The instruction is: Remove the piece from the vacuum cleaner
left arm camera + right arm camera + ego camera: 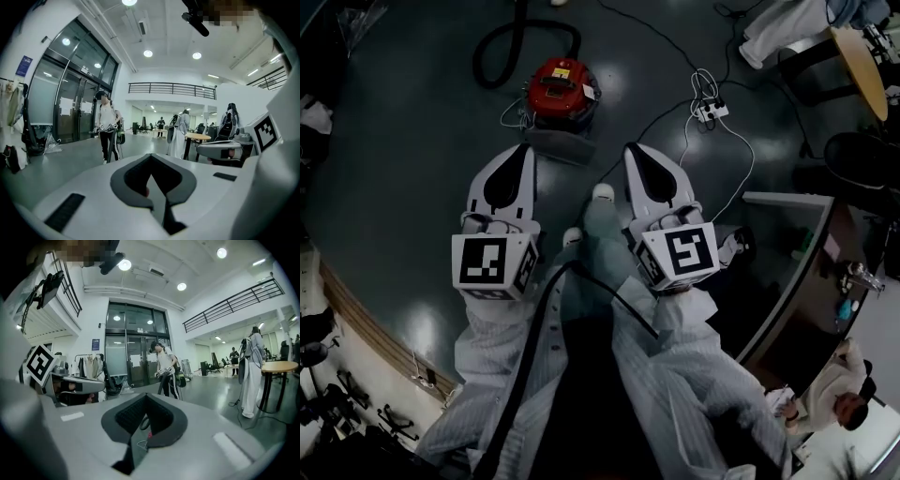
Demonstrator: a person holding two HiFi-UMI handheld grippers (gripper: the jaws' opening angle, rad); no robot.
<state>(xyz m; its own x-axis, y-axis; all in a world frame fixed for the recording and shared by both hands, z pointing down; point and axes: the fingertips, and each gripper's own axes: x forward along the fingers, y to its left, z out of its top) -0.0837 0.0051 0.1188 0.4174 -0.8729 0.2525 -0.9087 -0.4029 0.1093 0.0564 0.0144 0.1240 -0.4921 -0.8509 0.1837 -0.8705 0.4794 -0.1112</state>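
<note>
The left gripper (521, 150) and right gripper (634, 152) are both pressed together and empty over open floor (412, 141). The red vacuum cleaner (561, 91) sits ahead, clear of both tips.

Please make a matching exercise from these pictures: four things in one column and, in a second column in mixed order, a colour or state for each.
Things:
1. vacuum cleaner
2. hose
3. power strip
4. left tool

Colour or state:
A. white, lying on the floor among cables
B. jaws shut, nothing held
C. red
D. black, curled in a loop

Pairs: 1-C, 2-D, 3-A, 4-B.
</note>
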